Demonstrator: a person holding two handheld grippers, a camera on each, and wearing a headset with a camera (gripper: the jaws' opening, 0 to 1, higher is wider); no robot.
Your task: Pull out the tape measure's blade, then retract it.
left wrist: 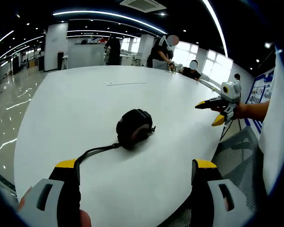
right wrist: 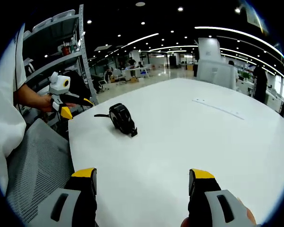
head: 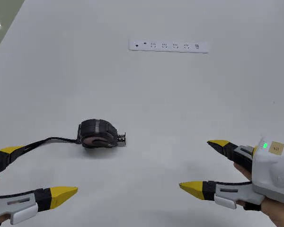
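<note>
A black tape measure [head: 98, 134] lies on the white table [head: 146, 90], its blade tip [head: 122, 138] at the case and a black strap [head: 52, 140] trailing left. It sits ahead of the jaws in the left gripper view [left wrist: 134, 127] and far left in the right gripper view [right wrist: 122, 118]. My left gripper [head: 38, 172] is open at the table's near left, close to the strap's end. My right gripper [head: 206, 165] is open at the near right, well apart from the tape measure. Nothing is between either pair of jaws.
A white power strip [head: 168, 46] lies far back on the table. A grey mesh chair [right wrist: 33, 161] stands beside the table's near edge. People stand at desks in the distance [left wrist: 163, 49].
</note>
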